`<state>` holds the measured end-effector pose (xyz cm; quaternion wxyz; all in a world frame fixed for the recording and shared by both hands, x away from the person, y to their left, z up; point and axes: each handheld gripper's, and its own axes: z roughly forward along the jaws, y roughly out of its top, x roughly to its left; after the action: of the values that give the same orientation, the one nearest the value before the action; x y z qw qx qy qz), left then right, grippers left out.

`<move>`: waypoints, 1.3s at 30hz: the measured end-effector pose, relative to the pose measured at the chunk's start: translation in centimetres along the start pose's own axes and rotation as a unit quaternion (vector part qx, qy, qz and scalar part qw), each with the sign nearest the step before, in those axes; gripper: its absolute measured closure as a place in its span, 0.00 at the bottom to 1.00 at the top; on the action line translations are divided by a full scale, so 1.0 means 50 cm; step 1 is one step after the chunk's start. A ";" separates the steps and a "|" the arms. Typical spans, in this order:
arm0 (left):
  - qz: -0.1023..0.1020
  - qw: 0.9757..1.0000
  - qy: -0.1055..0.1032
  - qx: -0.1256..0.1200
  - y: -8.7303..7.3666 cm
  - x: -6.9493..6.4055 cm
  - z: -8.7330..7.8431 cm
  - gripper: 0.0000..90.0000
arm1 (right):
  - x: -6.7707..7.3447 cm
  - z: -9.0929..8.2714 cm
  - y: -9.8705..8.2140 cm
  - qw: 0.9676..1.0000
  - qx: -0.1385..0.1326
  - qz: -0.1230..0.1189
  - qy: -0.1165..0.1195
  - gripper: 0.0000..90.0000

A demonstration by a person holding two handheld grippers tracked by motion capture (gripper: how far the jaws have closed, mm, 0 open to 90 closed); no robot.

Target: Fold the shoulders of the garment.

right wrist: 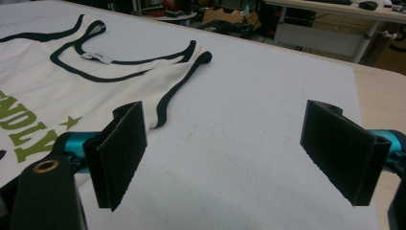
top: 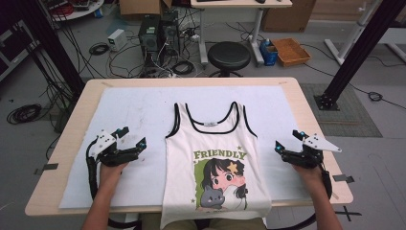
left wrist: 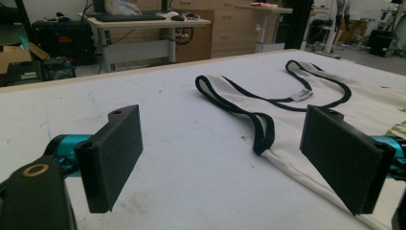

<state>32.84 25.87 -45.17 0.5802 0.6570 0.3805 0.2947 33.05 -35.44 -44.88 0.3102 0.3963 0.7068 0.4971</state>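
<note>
Starting pt as I read it: tank top (top: pixel 213 158) lies flat, print side up, centre of the high view on the white mat (top: pixel 129 115), straps toward the top of frame, hem hanging over the near desk (top: pixel 57 139) edge at bottom centre. No fold made yet, so whole job looks ahead of me. Left tongs (top: pixel 128 136) sit mid-left, jaws spread wide w/ nothing between them, a gap off the shirt's side. Right tongs (top: pixel 288 140) mid-right, same: wide apart, empty, off the cloth. In the left gripper view the strap loop (left wrist: pixel 261 129) lies centre frame ahead of the pads. Hard to tell: hem is cut off by the bottom edge, the neck label text is too small to read, underside of fabric hidden.
</note>
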 end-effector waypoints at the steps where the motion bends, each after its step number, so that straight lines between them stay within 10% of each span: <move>1: 0.000 1.000 0.001 0.001 0.000 0.000 0.000 0.16 | -0.001 0.000 0.000 1.000 -0.001 0.000 -0.001 0.17; 28: -0.005 1.000 0.016 0.012 0.001 -0.003 0.002 0.16 | -0.008 0.004 0.002 0.999 0.011 0.028 -0.019 0.18; 33: 0.003 1.000 0.019 0.014 0.002 -0.006 0.003 0.17 | -0.022 0.007 0.011 0.996 0.034 0.081 0.013 0.18; 39: -0.013 0.999 0.023 0.018 0.002 -0.001 0.004 0.17 | -0.001 0.030 0.052 0.996 0.040 0.064 0.047 0.18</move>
<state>33.00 25.71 -45.08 0.5636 0.6552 0.4074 0.2951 34.97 -34.29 -42.90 0.2280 0.4291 0.7134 0.5049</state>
